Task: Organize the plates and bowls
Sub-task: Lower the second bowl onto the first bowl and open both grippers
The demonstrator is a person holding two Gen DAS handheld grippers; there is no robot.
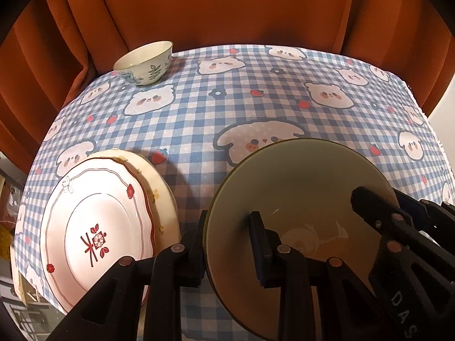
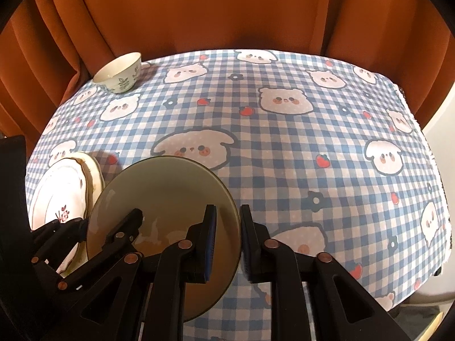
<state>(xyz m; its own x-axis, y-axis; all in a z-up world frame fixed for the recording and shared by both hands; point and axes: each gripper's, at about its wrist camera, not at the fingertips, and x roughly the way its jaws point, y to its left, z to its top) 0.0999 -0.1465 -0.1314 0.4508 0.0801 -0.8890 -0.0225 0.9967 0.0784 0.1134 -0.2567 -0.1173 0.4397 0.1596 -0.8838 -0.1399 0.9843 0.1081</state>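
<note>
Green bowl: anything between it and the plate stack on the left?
Nothing visible. The green bowl is straddled at its rims by the left gripper and the right gripper. Only a strip of bare tablecloth separates it from the plate stack. The small floral bowl sits far back, off the path.

Checked tablecloth [image 2: 284,142] bears a bowl [image 2: 119,74] and stacked plates [image 1: 99,227]
</note>
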